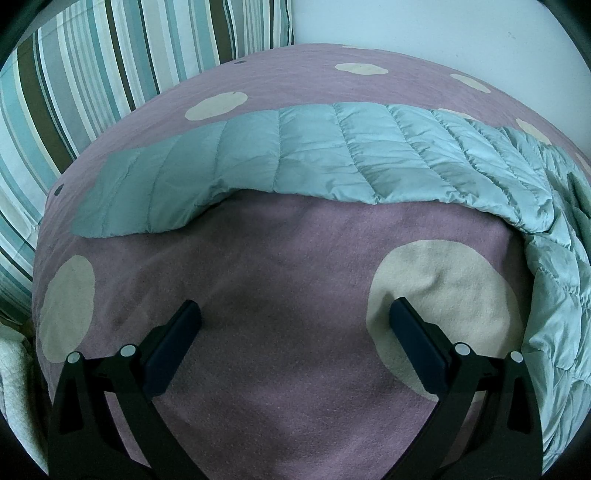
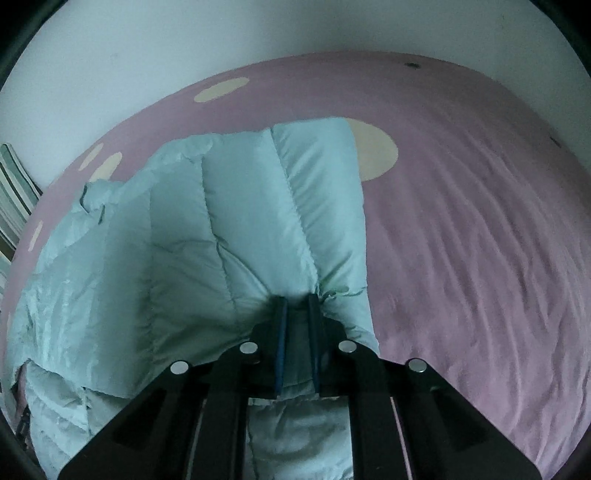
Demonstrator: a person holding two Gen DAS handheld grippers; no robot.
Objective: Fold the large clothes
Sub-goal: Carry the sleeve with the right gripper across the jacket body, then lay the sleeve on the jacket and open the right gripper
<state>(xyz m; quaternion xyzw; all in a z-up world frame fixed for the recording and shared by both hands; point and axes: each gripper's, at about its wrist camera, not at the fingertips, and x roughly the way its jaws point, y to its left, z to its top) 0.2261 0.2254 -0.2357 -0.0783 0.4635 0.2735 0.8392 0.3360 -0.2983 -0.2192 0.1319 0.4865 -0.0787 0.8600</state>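
Two grippers, one quilted jacket (image 2: 229,221) on my bedspread (image 1: 295,369).
Right gripper (image 2: 297,301) pinches its hem; left gripper (image 1: 295,314) gapes wide (jacket's sleeve (image 1: 207,184) lies beyond).

- The left wrist view looks steeply down from close above the mauve spotted blanket (image 1: 295,258), along the left gripper (image 1: 295,317) whose fingers frame the bottom edge.
- It faces the white wall (image 1: 424,33) beyond the blanket, with a striped pillow (image 1: 92,92) at the blanket's far left corner.
- The right wrist view also tilts steeply down onto the blanket (image 2: 461,240), nearer still to the pale green quilted jacket (image 2: 221,221), over the right gripper (image 2: 297,306).
- It faces the same wall (image 2: 258,40); the pillow (image 2: 14,192) shows only at the blanket's far left.
- Both views share the blanket, the jacket (image 1: 369,158), the wall and the pillow.
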